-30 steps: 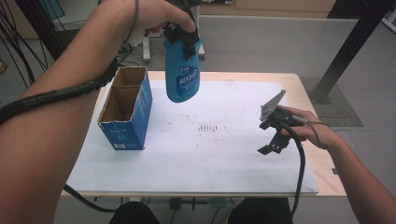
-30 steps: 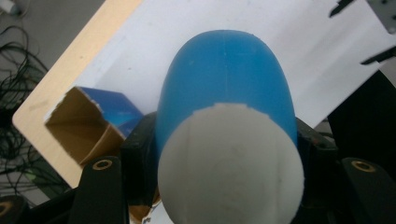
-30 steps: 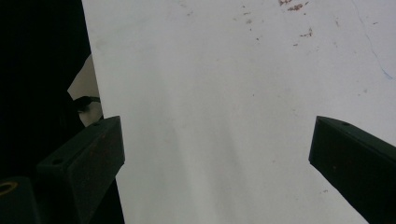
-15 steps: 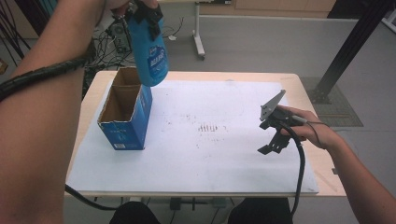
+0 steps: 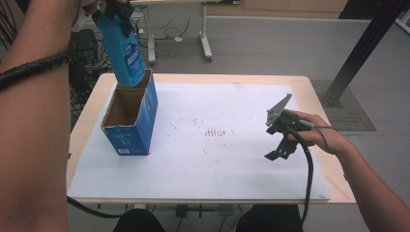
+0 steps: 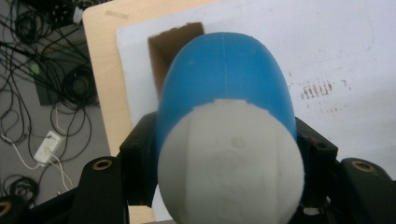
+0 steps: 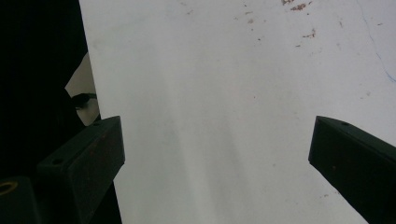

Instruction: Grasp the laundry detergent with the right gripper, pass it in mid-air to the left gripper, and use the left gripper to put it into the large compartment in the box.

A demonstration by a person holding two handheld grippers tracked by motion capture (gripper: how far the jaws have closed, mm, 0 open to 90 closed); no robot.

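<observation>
Your left gripper (image 5: 115, 8) grips the blue bottle (image 5: 124, 50) by its cap end, over the box (image 5: 130, 116); your right gripper (image 5: 283, 140) rests spread wide, holding nothing.

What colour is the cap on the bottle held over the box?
White, on a blue bottle; the cap shows best in the left gripper view.

No wording can be made out. A white-printed label is borne by the blue bottle (image 5: 126, 54), and small white print by the blue carton (image 5: 130, 129); both are too blurred to be read.
</observation>
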